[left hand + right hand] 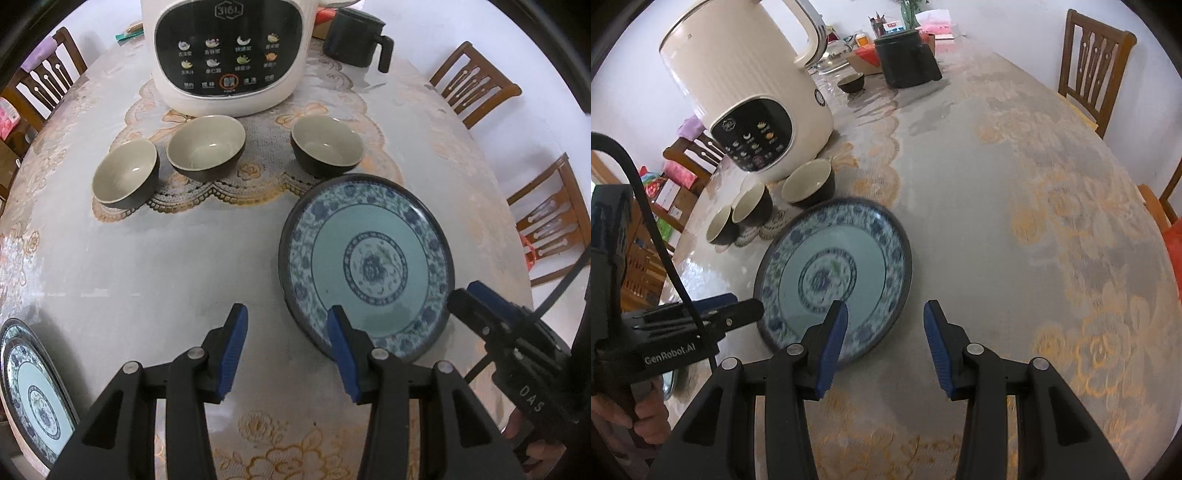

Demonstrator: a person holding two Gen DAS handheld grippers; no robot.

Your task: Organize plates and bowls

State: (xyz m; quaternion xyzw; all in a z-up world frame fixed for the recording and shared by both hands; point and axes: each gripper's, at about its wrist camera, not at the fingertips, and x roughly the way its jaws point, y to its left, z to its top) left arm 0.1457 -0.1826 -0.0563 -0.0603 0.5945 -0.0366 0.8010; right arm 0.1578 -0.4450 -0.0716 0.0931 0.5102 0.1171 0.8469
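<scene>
Left gripper (288, 345) and right gripper (885, 341) both spread apart, empty. Patterned plate (369, 266) flat on worktop (166, 266). Three bowls (206, 146) behind it.

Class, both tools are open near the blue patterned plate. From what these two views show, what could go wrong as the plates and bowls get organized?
1. The left tool and right tool both hover at the plate's near rim; reaching together, they might collide.
2. A bowl sits close behind the plate; pushing the plate forward could knock it.
3. A second plate appears to lie at the table edge, where a nudge might tip it off.
</scene>
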